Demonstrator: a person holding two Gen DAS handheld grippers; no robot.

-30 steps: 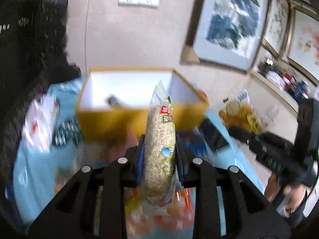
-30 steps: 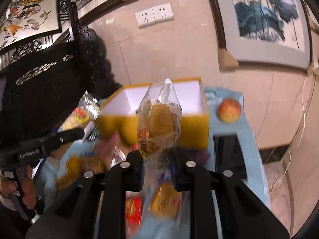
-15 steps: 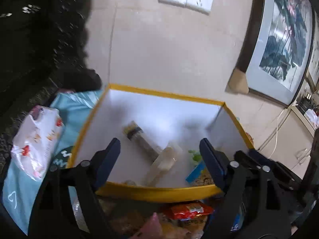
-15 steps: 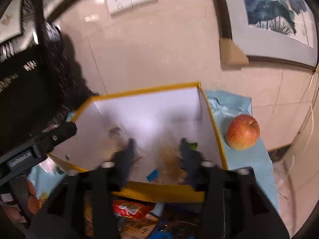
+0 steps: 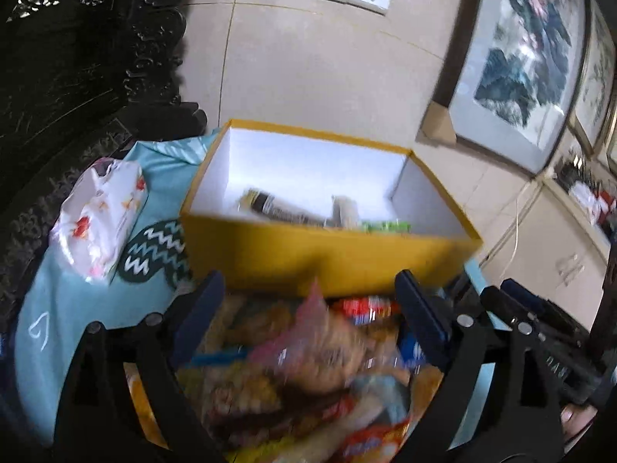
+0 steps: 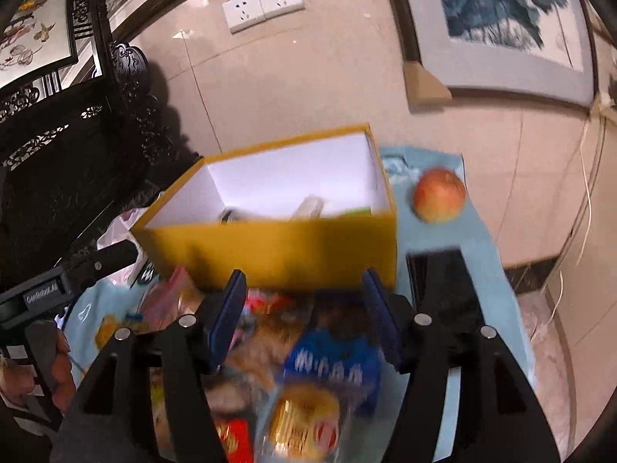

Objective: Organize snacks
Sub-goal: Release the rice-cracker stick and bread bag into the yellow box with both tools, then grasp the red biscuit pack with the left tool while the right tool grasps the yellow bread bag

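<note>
A yellow box with a white inside (image 5: 324,258) (image 6: 277,250) stands on the blue cloth and holds a few snack packs (image 5: 277,206). A blurred pile of loose snack packs (image 5: 308,362) (image 6: 293,366) lies in front of it. My left gripper (image 5: 308,301) is open and empty, above the pile just short of the box's front wall. My right gripper (image 6: 304,293) is open and empty, also over the pile near the front wall. The left gripper shows in the right wrist view (image 6: 69,274), and the right gripper shows in the left wrist view (image 5: 540,320).
A white tissue pack (image 5: 100,220) lies left of the box. An apple (image 6: 439,195) sits right of the box. A dark flat item (image 6: 443,285) lies on the cloth at right. A tiled wall and dark carved furniture (image 6: 58,154) stand behind.
One second ago each gripper held a snack pack. Both opened over the box and dropped them in. Both have since pulled back to the pile in front of the box.
</note>
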